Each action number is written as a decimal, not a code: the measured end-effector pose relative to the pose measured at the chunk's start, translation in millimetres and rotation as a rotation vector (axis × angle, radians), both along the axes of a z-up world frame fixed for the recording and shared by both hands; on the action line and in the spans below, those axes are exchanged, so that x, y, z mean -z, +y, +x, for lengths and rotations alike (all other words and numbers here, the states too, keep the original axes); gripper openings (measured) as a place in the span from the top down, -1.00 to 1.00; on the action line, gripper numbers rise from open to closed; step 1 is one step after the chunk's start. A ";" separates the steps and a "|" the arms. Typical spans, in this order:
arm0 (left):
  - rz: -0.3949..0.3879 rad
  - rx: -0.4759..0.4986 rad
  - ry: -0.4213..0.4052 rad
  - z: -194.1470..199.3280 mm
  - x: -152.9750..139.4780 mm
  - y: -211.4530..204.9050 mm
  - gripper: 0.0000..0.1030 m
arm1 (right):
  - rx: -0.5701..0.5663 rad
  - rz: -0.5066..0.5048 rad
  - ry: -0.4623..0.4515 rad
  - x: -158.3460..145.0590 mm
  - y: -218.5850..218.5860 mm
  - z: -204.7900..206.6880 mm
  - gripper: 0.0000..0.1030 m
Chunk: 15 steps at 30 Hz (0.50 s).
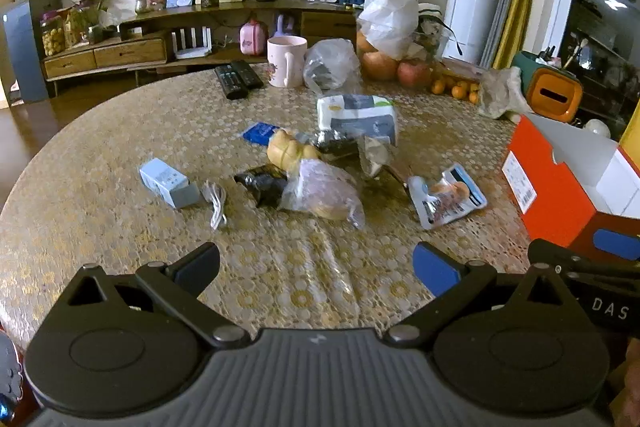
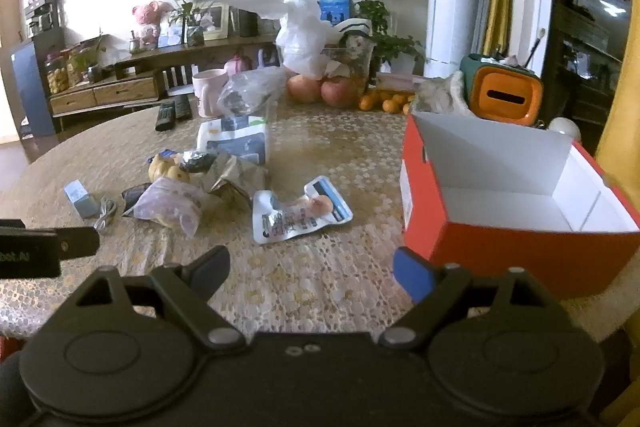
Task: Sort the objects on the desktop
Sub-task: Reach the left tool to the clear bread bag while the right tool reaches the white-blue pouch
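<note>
Loose items lie in the middle of the round table: a small light-blue box (image 1: pixel 168 183), a white cable (image 1: pixel 216 203), a clear bag with bread (image 1: pixel 324 191), a yellow toy (image 1: pixel 286 149), a tissue pack (image 1: pixel 358 115) and a snack pouch (image 1: pixel 448 197). The pouch also shows in the right wrist view (image 2: pixel 300 213). An open red box with a white inside (image 2: pixel 516 203) stands at the right (image 1: pixel 560 183). My left gripper (image 1: pixel 316 267) is open and empty above the near table. My right gripper (image 2: pixel 312 267) is open and empty, just left of the red box.
At the table's far side stand a pink mug (image 1: pixel 286 61), two remotes (image 1: pixel 236 79), a white plastic bag over apples (image 1: pixel 390 15), oranges (image 1: pixel 454 87) and an orange-green holder (image 1: pixel 554 93). A patterned cloth (image 1: pixel 100 227) covers the table. A TV cabinet stands behind.
</note>
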<state>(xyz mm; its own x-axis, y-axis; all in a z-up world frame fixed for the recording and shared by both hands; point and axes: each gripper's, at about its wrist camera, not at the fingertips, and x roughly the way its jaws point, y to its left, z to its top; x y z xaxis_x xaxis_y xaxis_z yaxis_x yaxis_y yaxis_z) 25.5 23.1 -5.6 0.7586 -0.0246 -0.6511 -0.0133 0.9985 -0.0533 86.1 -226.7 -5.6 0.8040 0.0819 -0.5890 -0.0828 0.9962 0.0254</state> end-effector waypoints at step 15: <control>0.009 0.015 -0.009 64.6 27.5 5.1 -1.00 | -0.046 -0.045 0.045 35.6 7.9 77.2 -0.72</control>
<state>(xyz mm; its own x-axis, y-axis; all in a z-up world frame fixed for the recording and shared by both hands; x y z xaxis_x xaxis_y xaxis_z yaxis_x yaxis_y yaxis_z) 90.1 28.2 -33.1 0.7638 -0.0302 -0.6447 0.0018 0.9990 -0.0446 163.3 -218.8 -41.2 0.7727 0.0910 -0.6282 -0.1286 0.9916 -0.0145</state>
